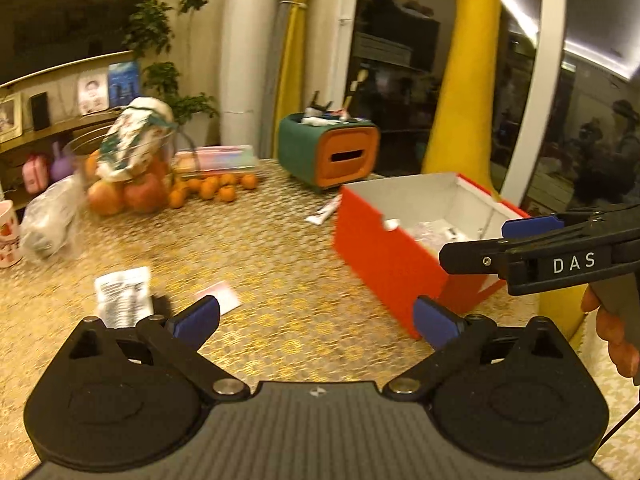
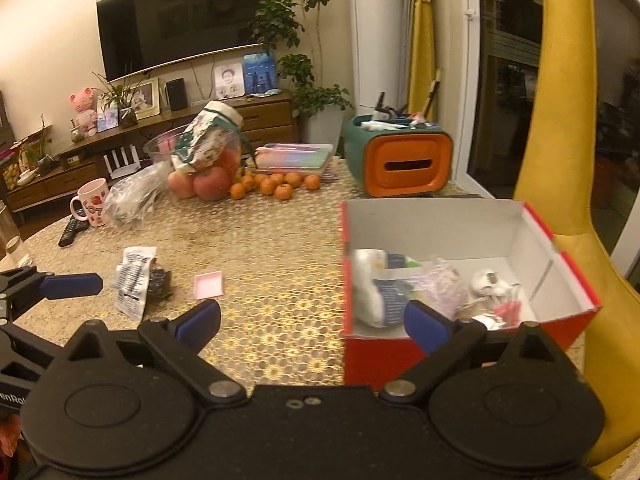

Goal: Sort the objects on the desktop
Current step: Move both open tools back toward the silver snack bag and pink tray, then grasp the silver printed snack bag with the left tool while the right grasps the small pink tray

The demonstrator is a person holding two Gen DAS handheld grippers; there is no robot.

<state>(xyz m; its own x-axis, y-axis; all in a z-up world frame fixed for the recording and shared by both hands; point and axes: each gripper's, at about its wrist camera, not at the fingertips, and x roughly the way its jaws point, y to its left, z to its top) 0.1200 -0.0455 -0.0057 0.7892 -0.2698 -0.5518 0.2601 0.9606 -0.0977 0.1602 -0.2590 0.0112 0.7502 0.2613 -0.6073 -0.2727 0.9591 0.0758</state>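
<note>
Two loose items lower left of frame: packet (image 2: 132, 282) and pink card (image 2: 208, 285) — both light, flimsy; I'd pinch the packet's edge. Red box (image 2: 560, 276) right. Left gripper (image 1: 316, 320) and right gripper (image 2: 312, 322) spread, empty.

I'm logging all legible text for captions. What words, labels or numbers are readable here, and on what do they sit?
"DAS": white letters on the right gripper, seen from the left wrist.
"enRo": cut-off white letters on the left gripper's body at the right wrist view's edge.
Pink mug: red lettering, too blurred to read.
White packet: black print, too small to read.
Tube beside the red box: unreadable.
</note>
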